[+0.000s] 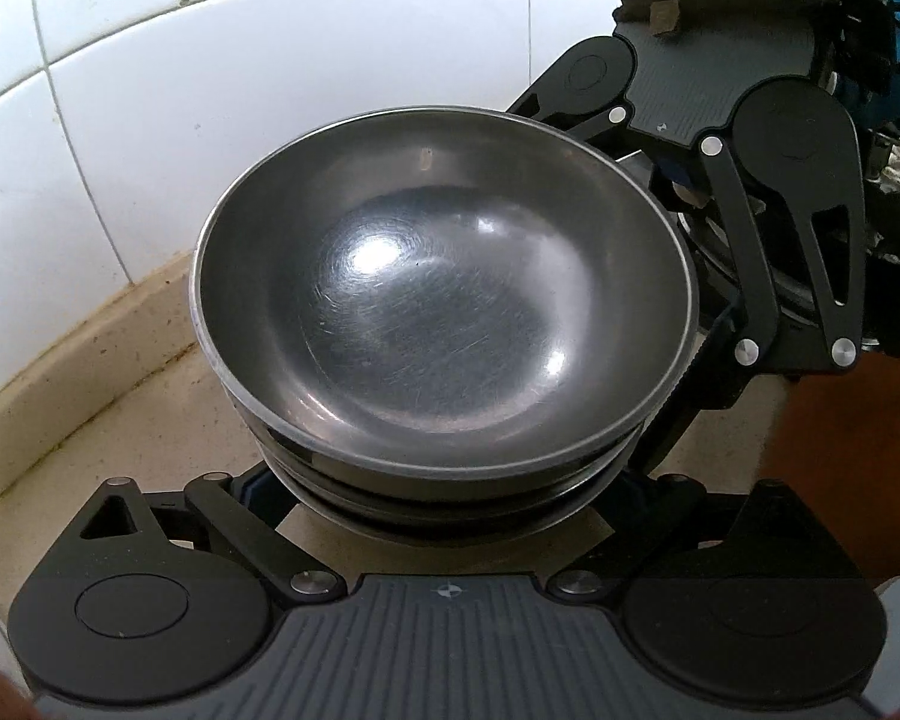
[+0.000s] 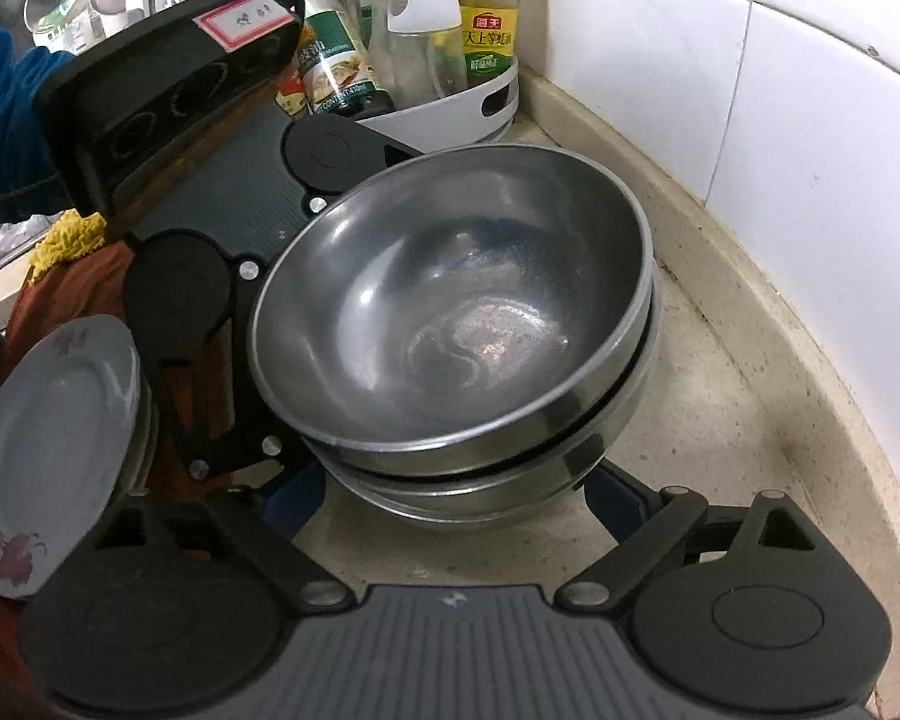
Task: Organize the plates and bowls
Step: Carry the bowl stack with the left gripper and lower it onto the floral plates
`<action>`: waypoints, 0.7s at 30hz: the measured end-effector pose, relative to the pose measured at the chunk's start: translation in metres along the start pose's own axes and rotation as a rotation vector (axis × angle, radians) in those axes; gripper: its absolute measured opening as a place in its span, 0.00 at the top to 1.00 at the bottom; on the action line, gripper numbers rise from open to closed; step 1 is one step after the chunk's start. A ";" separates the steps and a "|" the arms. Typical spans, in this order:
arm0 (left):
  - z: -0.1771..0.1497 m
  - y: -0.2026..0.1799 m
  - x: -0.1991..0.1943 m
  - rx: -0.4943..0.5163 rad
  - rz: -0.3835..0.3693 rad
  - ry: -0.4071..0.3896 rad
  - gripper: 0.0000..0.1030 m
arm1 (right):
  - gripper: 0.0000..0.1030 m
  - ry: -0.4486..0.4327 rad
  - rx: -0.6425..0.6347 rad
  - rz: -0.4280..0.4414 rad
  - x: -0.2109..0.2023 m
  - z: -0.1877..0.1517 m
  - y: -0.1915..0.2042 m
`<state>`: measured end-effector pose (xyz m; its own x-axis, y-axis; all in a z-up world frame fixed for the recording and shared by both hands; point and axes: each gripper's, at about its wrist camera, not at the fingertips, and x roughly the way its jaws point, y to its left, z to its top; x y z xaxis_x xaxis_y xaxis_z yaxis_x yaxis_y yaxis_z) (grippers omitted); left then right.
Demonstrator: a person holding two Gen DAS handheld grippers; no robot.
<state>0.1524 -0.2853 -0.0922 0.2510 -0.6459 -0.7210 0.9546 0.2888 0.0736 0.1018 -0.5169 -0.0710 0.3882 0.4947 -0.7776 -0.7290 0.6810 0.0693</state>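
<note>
A stack of steel bowls (image 1: 444, 294) (image 2: 456, 324) rests on the beige counter (image 2: 708, 438) in a tiled corner, and the top bowl is empty. My left gripper (image 1: 447, 480) straddles the lower bowls with its blue-padded fingers (image 1: 252, 486) wide apart. Whether those pads press the stack is hidden under the rims. My right gripper (image 2: 450, 489) reaches in from the other side. Its fingers (image 2: 297, 495) are spread wide on either side of the bottom bowl, with a slight gap showing. A white plate with a flower print (image 2: 54, 444) stands at the left of the right wrist view.
White wall tiles (image 1: 150, 120) close off the corner behind the stack. A white turntable tray (image 2: 492, 102) holds sauce bottles and a spray bottle at the back. An orange cloth (image 2: 90, 294) and a blue sleeve (image 2: 0, 108) are at the left.
</note>
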 end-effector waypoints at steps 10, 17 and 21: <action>0.022 -0.024 -0.020 0.046 0.049 0.001 0.05 | 0.13 -0.032 -0.016 -0.033 -0.020 0.009 0.018; 0.027 -0.056 -0.055 0.058 0.078 -0.004 0.05 | 0.13 -0.045 -0.037 -0.067 -0.045 0.018 0.054; 0.023 -0.085 -0.080 0.074 0.099 0.003 0.05 | 0.13 -0.061 -0.022 -0.067 -0.062 0.020 0.085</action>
<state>0.0548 -0.2742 -0.0249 0.3443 -0.6144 -0.7100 0.9344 0.2981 0.1952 0.0272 -0.4793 -0.0048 0.4693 0.4808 -0.7407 -0.7121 0.7021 0.0045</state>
